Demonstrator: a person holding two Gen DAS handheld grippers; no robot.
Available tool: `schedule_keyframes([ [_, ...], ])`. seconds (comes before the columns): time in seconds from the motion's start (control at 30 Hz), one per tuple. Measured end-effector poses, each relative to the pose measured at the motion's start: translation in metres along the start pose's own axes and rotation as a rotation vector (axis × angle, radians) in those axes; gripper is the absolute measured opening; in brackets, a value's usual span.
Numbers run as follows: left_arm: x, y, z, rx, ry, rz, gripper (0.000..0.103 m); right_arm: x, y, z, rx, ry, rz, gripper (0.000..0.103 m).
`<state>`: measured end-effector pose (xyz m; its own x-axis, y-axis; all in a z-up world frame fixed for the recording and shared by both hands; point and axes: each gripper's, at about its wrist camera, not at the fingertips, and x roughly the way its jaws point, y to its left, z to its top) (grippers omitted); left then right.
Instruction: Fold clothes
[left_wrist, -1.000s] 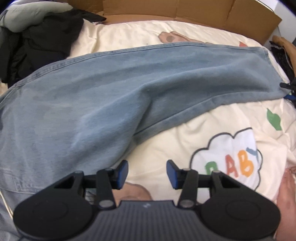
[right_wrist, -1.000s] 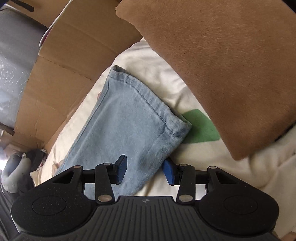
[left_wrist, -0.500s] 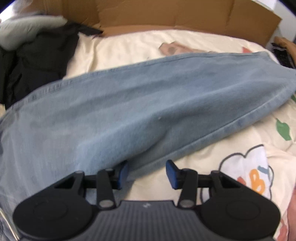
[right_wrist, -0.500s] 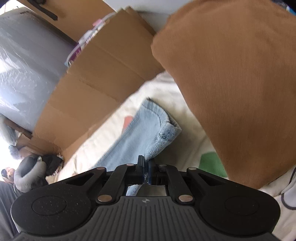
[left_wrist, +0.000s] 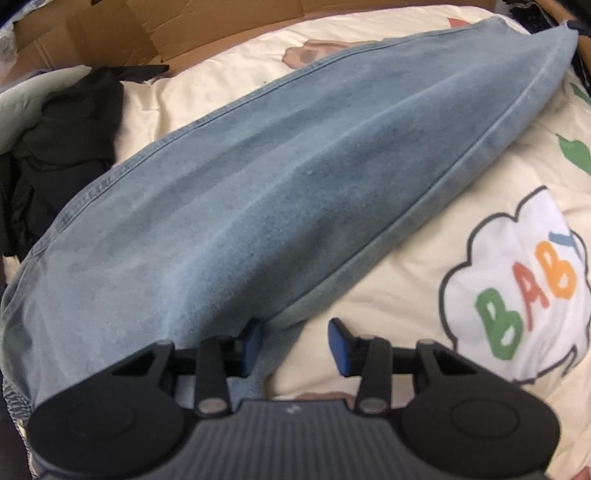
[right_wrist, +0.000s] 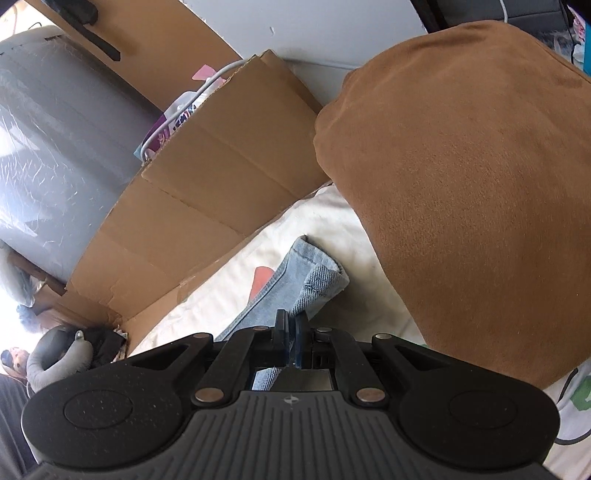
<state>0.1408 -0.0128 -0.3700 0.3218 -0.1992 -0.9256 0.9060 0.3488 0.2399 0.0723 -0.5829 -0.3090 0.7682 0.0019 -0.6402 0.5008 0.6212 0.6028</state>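
Light blue jeans (left_wrist: 295, 177) lie stretched across the cream bedspread (left_wrist: 424, 280) in the left wrist view. My left gripper (left_wrist: 295, 343) hangs over their near seam edge, jaws closing. The denim fold sits between the blue pads, against the left pad (left_wrist: 253, 341) and clear of the right one. In the right wrist view my right gripper (right_wrist: 290, 341) is shut on the jeans' leg end (right_wrist: 314, 273), which is lifted off the bed with its hem curling forward.
A big brown pillow (right_wrist: 461, 184) stands close on the right of the held leg end. Cardboard sheets (right_wrist: 207, 192) line the bed's far side. A heap of dark clothes (left_wrist: 62, 147) lies beyond the jeans' waist end. A "BABY" cloud print (left_wrist: 517, 295) marks the bedspread.
The right gripper went from open around the leg end to shut on it and rose, lifting the hem. The left gripper sank and rolled, moving in over the jeans' near edge.
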Motion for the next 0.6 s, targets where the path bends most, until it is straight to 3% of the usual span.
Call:
schedule_keyframes([
  [0.17, 0.01, -0.001, 0.003, 0.039, 0.01, 0.012, 0.044, 0.007, 0.003, 0.003, -0.01, 0.009, -0.006, 0.001],
  [0.33, 0.015, 0.013, 0.006, 0.034, 0.009, -0.031, 0.043, 0.016, 0.005, 0.003, -0.022, 0.027, -0.009, 0.001],
  [0.43, 0.015, 0.018, 0.008, 0.037, 0.011, -0.05, 0.031, 0.02, 0.004, 0.002, -0.028, 0.036, -0.015, 0.001],
  [0.5, 0.012, 0.023, 0.01, 0.022, 0.012, -0.064, 0.013, 0.02, 0.002, 0.002, -0.028, 0.036, -0.015, 0.001],
  [0.6, 0.004, 0.029, 0.011, 0.009, 0.005, -0.091, 0.007, 0.019, 0.001, 0.001, -0.027, 0.032, -0.013, 0.001],
])
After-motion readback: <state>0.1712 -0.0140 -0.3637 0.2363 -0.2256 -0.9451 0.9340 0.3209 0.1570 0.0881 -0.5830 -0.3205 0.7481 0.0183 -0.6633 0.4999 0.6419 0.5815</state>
